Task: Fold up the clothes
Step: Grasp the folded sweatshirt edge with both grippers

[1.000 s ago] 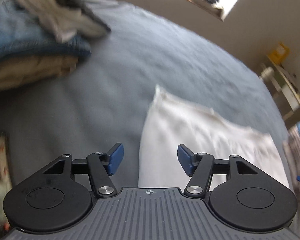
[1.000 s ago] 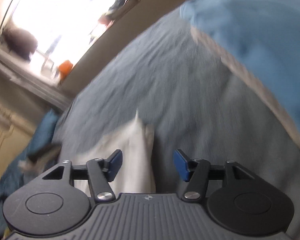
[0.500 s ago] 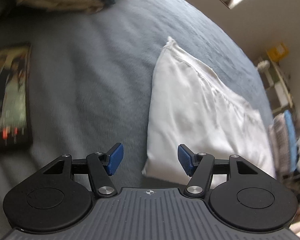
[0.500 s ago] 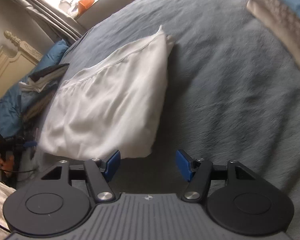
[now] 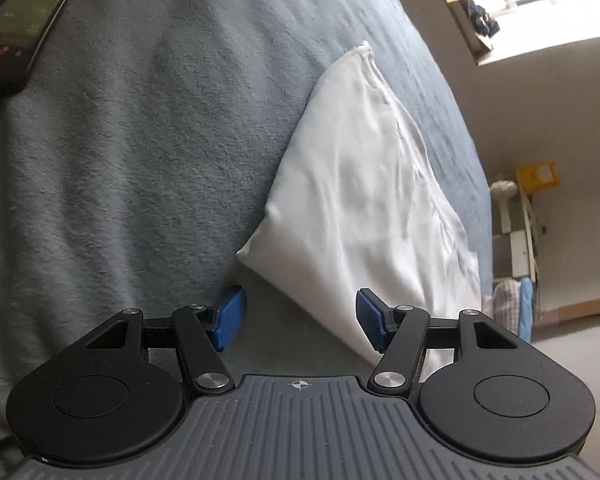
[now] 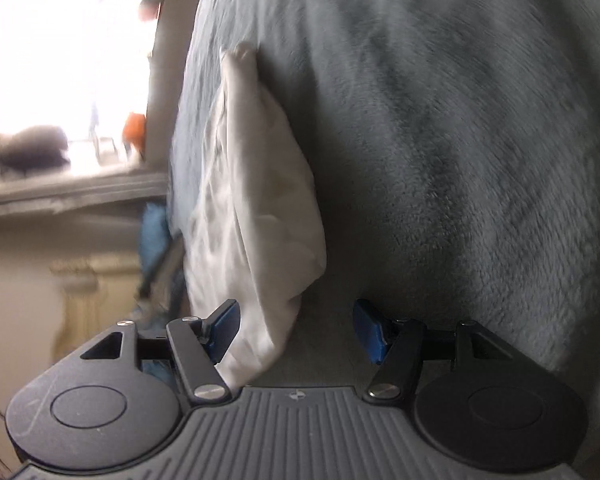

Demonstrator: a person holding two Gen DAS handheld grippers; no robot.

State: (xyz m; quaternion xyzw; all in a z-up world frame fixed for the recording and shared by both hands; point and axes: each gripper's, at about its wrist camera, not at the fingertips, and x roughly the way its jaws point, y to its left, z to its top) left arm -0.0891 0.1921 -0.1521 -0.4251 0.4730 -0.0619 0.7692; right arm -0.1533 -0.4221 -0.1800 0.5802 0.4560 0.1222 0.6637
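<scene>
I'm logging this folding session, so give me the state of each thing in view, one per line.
white garment: folded, lying flat on the blanket, not gripped.
grey blanket: spread over the bed.
left gripper: open, nothing between its pads.
right gripper: open, garment edge between its pads, unclamped.

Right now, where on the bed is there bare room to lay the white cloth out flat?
The widest bare stretch of grey blanket lies between the white cloth and the dark screen at its far corner. The right wrist view shows more bare blanket on the cloth's other side. The edge towards the window is tight.
</scene>
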